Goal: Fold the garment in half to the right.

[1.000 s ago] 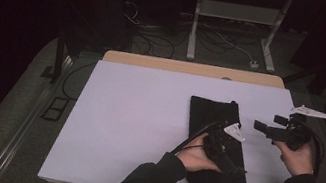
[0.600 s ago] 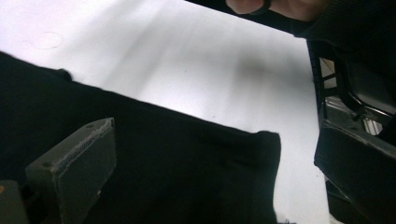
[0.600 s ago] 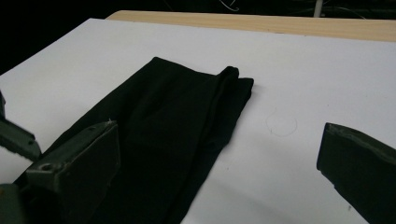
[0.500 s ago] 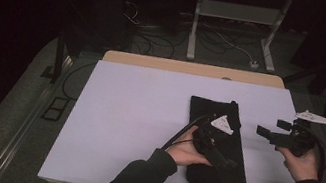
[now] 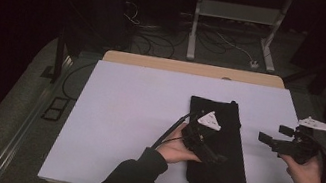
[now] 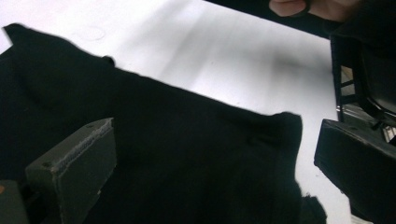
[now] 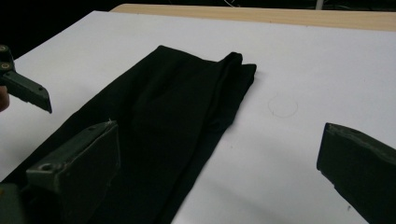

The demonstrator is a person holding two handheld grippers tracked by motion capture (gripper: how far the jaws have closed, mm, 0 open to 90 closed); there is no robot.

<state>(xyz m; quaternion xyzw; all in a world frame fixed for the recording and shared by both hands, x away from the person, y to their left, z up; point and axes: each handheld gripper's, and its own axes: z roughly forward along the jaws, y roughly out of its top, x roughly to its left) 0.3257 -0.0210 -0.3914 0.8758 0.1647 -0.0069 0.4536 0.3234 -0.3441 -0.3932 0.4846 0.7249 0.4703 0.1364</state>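
A black folded cloth (image 5: 230, 134) lies lengthwise on the right half of the white table (image 5: 136, 117). My left gripper (image 5: 215, 156) hovers low over the cloth's near part, its grey plate on top. In the left gripper view its jaws stand wide apart above the cloth (image 6: 187, 154), gripping nothing. My right gripper (image 5: 275, 133) is held to the right of the cloth, off the fabric, also open. The right gripper view shows the cloth (image 7: 177, 116) stretching away from behind its left jaw, with bare table between the jaws.
A wooden strip (image 5: 195, 69) borders the table's far edge. Beyond it, a metal stand (image 5: 235, 18) and cables sit on the dark floor. White table surface (image 7: 303, 70) extends right of the cloth, and a wide bare area lies on its left.
My left gripper has shifted left over the cloth, nearer its left edge. The right gripper has drifted slightly right and toward the person. The cloth has not moved.
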